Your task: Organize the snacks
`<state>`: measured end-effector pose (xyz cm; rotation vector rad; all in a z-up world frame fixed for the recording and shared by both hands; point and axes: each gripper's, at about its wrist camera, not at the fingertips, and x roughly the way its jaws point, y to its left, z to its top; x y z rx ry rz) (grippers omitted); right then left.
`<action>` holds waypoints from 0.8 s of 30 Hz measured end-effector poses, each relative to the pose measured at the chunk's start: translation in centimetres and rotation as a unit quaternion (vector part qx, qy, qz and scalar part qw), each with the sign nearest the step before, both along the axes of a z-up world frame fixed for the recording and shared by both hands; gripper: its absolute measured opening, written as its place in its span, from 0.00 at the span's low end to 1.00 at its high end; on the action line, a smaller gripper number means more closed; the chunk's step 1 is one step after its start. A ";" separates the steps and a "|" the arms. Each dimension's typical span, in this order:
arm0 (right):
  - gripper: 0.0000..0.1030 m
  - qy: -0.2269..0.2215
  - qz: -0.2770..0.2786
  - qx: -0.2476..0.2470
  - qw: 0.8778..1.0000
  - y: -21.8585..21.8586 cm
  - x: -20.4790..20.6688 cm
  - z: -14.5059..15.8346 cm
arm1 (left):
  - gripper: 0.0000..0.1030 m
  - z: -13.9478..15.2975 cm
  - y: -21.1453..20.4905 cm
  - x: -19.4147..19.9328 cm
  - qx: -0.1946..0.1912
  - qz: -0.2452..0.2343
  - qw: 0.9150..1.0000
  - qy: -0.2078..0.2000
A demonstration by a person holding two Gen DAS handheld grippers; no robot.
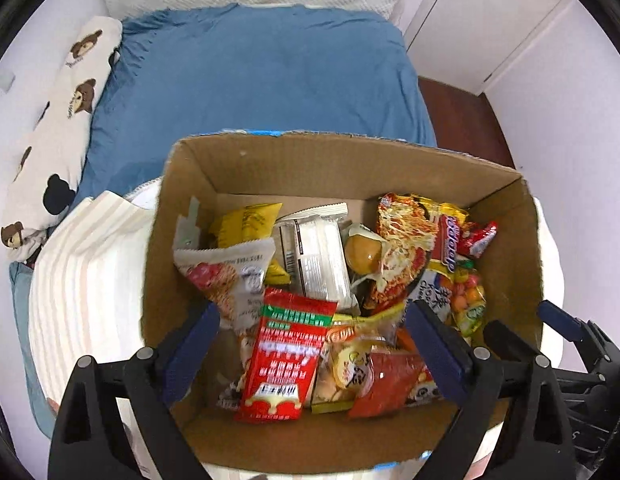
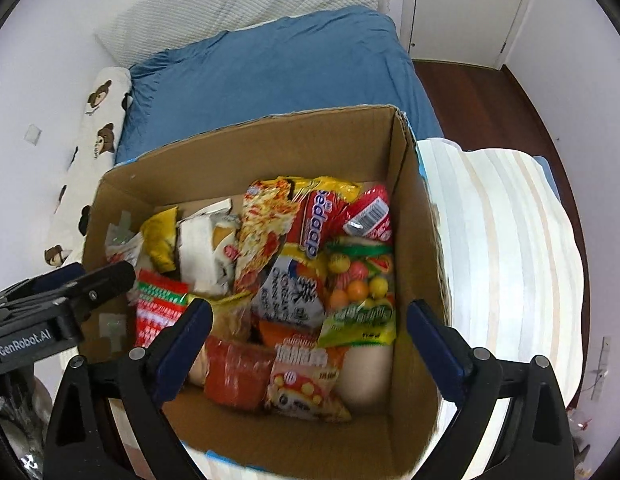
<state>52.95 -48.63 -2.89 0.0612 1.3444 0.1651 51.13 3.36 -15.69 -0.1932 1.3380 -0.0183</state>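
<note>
An open cardboard box (image 1: pixel 190 184) holds several snack packets. In the left wrist view I see a red packet (image 1: pixel 286 352), a white packet (image 1: pixel 318 256), a noodle packet (image 1: pixel 402 248) and a candy bag (image 1: pixel 466 296). My left gripper (image 1: pixel 314 344) is open and empty above the box's near half. In the right wrist view the box (image 2: pixel 238 148) shows the noodle packet (image 2: pixel 266 228), a fruit candy bag (image 2: pixel 362 292) and a cartoon car packet (image 2: pixel 306 380). My right gripper (image 2: pixel 310 344) is open and empty over the box. The left gripper's finger (image 2: pixel 90 284) shows at the left.
The box stands on a striped cream cover (image 2: pixel 502 240) at the foot of a bed with a blue sheet (image 1: pixel 262 76). A bear-print pillow (image 1: pixel 58 132) lies along the left wall. White closet doors (image 1: pixel 482 12) and dark floor (image 2: pixel 490 96) are at the right.
</note>
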 end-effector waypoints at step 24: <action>0.97 -0.182 0.005 0.030 0.983 -3.2 -23.0 13.6 | 0.93 12.0 -1.8 -24.4 0.051 0.015 0.977 -0.208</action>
